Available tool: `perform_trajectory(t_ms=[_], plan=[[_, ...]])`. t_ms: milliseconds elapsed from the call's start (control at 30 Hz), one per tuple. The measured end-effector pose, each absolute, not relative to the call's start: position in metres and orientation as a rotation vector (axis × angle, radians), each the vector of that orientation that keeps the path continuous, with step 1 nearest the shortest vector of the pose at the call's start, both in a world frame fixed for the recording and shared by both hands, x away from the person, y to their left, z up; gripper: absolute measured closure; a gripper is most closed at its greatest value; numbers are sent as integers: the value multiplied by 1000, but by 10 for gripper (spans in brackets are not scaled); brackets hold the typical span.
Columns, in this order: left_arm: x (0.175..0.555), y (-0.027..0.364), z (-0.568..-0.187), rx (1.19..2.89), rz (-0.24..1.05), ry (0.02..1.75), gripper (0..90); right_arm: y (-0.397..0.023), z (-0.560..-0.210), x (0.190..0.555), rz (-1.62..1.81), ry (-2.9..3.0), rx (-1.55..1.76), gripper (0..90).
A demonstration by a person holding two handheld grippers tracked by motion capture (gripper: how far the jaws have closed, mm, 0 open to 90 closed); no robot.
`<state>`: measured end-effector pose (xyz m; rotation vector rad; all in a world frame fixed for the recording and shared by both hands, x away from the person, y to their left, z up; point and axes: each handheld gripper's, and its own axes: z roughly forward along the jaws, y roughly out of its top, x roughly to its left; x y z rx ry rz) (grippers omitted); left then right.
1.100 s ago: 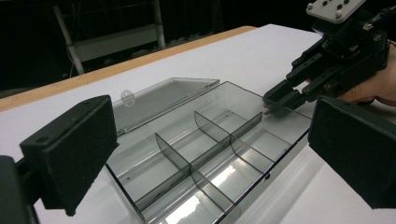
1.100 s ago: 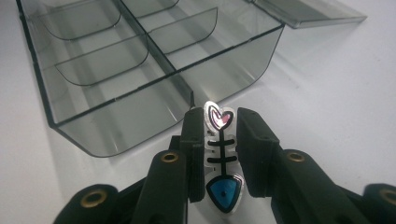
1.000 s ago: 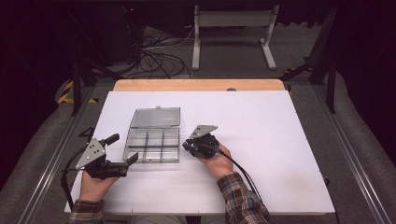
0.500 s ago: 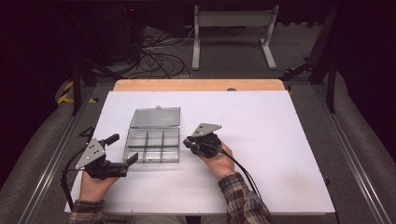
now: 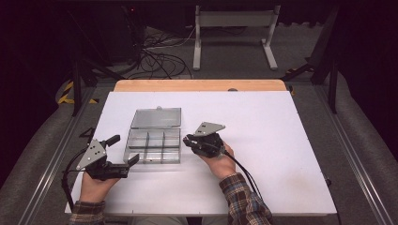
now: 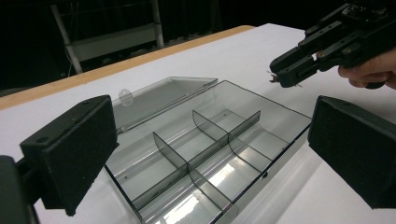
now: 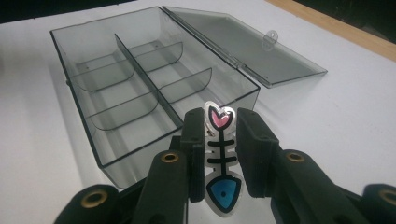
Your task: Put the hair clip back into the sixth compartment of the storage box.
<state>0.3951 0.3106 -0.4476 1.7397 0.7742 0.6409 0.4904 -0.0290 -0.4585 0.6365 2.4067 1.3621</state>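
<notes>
A clear smoky plastic compartment box (image 5: pixel 152 146) lies on the white table with its lid (image 5: pixel 156 118) folded open behind it. My right gripper (image 5: pixel 187 140) hovers just off the box's right side, shut on a flat fish-bone charm (image 7: pixel 222 154) with a pink heart head and a blue tail. The box (image 7: pixel 140 79) and its lid (image 7: pixel 243 42) lie ahead of that gripper (image 7: pixel 222 140). My left gripper (image 5: pixel 123 150) rests at the box's near left corner, open, its pads (image 6: pixel 74 149) wide apart around nothing. In the left gripper view the right gripper (image 6: pixel 280 77) hangs over the box's (image 6: pixel 205 149) far side.
The white tabletop (image 5: pixel 272 140) has a wooden strip (image 5: pixel 202 85) along its far edge. Beyond it are a dark floor, loose cables (image 5: pixel 155 56) and a white metal stand (image 5: pixel 234 28). Metal rails run along both sides of the table.
My right gripper has edged very slightly away from me with the charm still in it. The left gripper and the box have not moved.
</notes>
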Motion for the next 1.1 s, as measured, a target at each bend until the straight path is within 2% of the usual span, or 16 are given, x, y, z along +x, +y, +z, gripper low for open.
perform_trajectory(t_ms=[467,1100], plan=[[395,312,-447,1731,636,774,24,-14,-448,483,1398,2407,572,739],[395,312,-447,1734,642,772,23,11,-452,478,1417,2453,552,738]])
